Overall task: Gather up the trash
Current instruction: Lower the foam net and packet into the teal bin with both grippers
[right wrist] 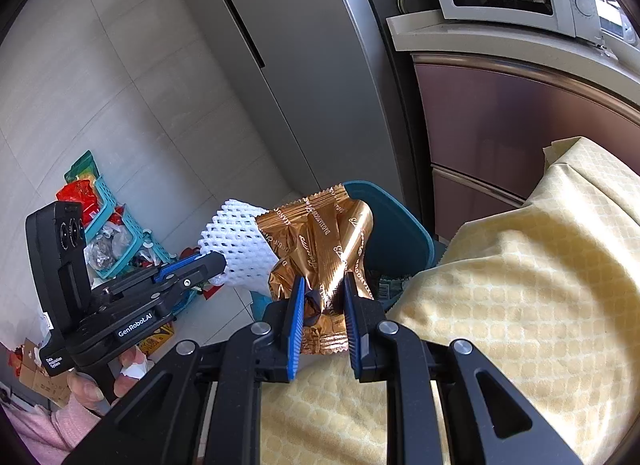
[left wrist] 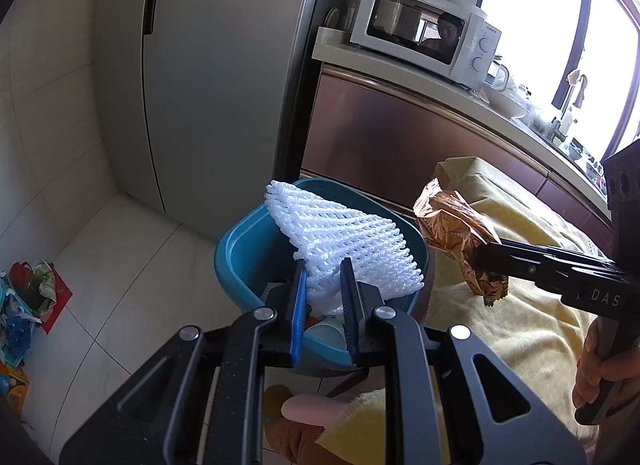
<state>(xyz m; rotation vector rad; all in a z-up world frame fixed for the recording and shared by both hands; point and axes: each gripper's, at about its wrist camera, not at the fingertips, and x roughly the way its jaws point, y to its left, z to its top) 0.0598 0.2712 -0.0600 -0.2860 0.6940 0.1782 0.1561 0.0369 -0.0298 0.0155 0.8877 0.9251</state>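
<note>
Kitchen, yellow tablecloth (right wrist: 520, 265); left gripper (left wrist: 324, 277) pinches foam net (left wrist: 344, 241), right gripper (right wrist: 322, 297) pinches gold wrapper (right wrist: 324, 241), over teal bin (left wrist: 240, 249).

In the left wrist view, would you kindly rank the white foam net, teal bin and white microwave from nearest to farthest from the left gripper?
1. White foam net: clamped in the left gripper.
2. Teal bin: directly beneath and just beyond.
3. White microwave: on the counter, upper right, far beyond.

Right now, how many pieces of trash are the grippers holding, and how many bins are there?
White foam net: 1, in the left gripper
Gold wrapper: 1, in the right gripper
Blue bin: 1
Total: 3
</note>
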